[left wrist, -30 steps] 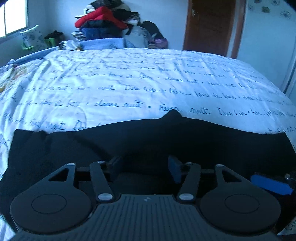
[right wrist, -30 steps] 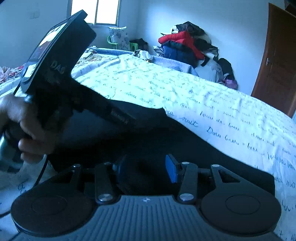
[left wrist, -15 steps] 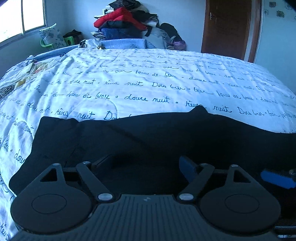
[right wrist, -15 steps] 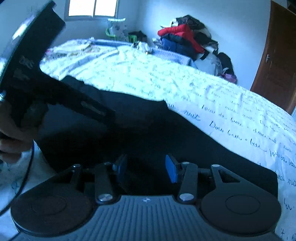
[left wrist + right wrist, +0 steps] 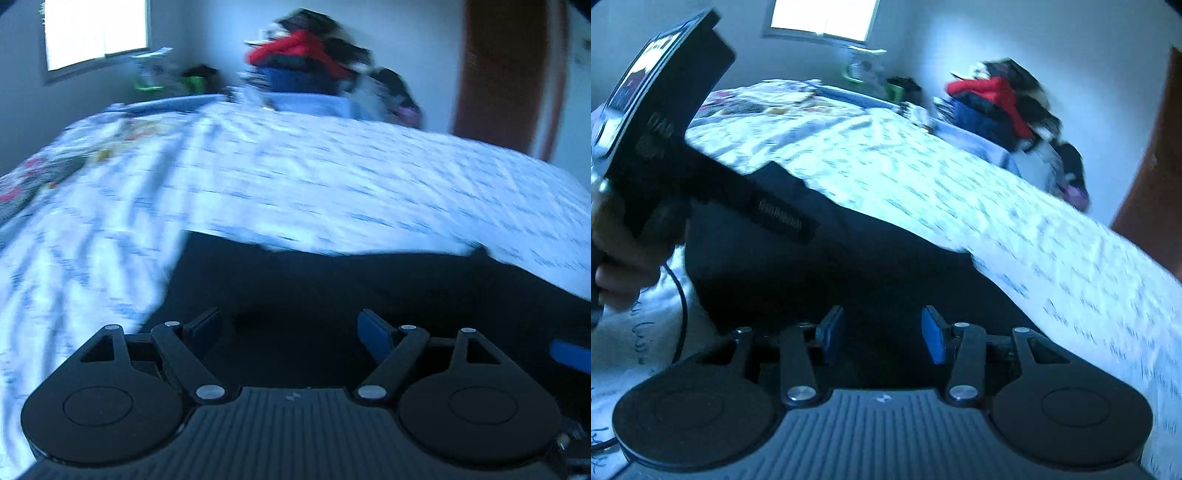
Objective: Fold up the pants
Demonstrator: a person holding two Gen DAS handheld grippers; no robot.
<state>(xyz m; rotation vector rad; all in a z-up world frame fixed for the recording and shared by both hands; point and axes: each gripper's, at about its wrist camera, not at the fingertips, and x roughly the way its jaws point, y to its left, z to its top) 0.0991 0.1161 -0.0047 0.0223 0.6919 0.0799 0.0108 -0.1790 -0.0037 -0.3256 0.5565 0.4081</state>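
Black pants [image 5: 332, 284] lie flat on a white bed sheet with blue script [image 5: 295, 184]. In the left wrist view my left gripper [image 5: 291, 332] is open, its fingers wide apart just above the pants near their left end. In the right wrist view my right gripper [image 5: 881, 332] is open and empty over the pants [image 5: 849, 266]. The left gripper's black body [image 5: 665, 140], held by a hand, shows at the upper left of that view, over the pants. Both views are blurred by motion.
A pile of clothes with a red jacket [image 5: 303, 59] stands beyond the far side of the bed. A brown door [image 5: 506, 74] is at the right, a bright window [image 5: 96, 33] at the left. A black cable [image 5: 679, 314] hangs from the left gripper.
The left gripper has opened wider and swung left, toward the left end of the pants. The right gripper has stayed open and shifted a little; both views blur from motion.
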